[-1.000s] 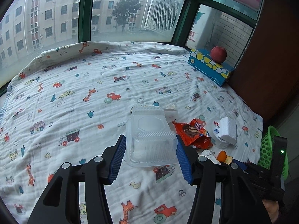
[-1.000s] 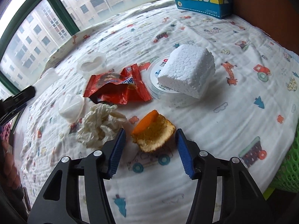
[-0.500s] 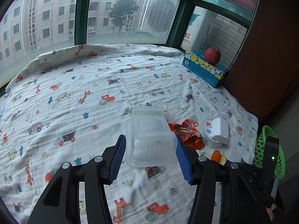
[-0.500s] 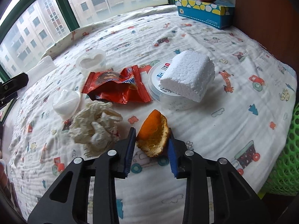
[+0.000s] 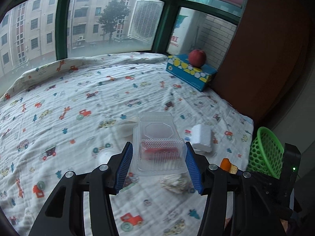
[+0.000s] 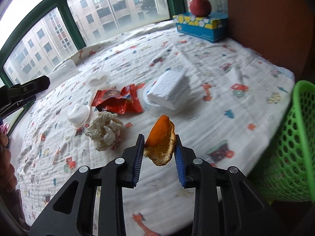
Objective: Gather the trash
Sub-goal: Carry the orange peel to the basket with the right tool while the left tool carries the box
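My left gripper [image 5: 158,167] is shut on a clear plastic clamshell box [image 5: 158,147], held above the bed. My right gripper [image 6: 159,149] is shut on a piece of orange peel [image 6: 161,139], lifted off the sheet. In the left wrist view the same orange peel [image 5: 226,164] shows at the right, close to the green basket [image 5: 264,154]. On the sheet lie a crumpled tissue [image 6: 104,131], a red snack wrapper [image 6: 118,101], a white foam block [image 6: 169,90] on a round lid, and two small white plastic cups [image 6: 78,113].
The green mesh basket [image 6: 295,141] stands off the bed's right edge. A blue tissue box [image 6: 200,25] with a red apple [image 6: 200,4] on it sits at the far right by the brown wall. Windows run along the bed's far side.
The right gripper closed on the orange peel and lifted it off the sheet. Both grippers rose and drew back, the left still holding the clamshell box. The green basket came further into view.
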`<action>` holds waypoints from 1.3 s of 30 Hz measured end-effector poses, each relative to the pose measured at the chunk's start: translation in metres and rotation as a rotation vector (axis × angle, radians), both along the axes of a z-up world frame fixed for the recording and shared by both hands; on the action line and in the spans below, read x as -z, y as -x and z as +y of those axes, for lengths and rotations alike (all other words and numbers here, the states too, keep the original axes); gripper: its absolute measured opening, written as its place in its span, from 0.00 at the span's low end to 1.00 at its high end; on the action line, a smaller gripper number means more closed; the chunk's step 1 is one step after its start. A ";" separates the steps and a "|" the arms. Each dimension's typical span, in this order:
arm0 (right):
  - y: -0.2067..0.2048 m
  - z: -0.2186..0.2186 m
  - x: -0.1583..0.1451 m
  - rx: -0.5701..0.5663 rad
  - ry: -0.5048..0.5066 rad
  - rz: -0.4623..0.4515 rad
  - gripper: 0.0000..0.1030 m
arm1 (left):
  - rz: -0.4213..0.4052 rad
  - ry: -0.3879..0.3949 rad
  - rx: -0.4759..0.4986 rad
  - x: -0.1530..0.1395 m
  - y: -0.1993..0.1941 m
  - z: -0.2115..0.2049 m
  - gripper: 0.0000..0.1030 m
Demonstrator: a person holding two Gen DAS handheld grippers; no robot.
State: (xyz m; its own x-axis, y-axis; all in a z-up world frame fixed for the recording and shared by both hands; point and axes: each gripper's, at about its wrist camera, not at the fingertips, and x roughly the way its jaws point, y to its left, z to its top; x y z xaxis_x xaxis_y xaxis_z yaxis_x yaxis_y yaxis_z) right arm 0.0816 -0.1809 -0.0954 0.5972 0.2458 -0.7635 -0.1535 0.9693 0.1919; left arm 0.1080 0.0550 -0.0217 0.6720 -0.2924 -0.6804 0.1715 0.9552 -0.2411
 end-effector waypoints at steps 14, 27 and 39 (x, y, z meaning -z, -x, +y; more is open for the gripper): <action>0.025 -0.092 -0.036 0.140 0.017 -0.076 0.29 | -0.025 0.015 0.188 -0.022 -0.005 -0.111 0.50; 0.047 -0.200 -0.041 0.335 0.063 -0.079 0.29 | -0.028 0.017 0.365 -0.034 -0.006 -0.219 0.50; 0.068 -0.260 -0.027 0.451 0.098 -0.037 0.33 | -0.022 0.003 0.469 -0.038 -0.002 -0.282 0.50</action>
State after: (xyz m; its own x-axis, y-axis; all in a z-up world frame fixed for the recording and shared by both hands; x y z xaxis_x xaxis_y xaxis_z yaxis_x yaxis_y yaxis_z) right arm 0.0138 -0.4407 -0.0688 0.6549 -0.1173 -0.7466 0.2831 0.9540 0.0984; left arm 0.1096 -0.2271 0.0159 0.4816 -0.5697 -0.6660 0.5895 0.7728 -0.2349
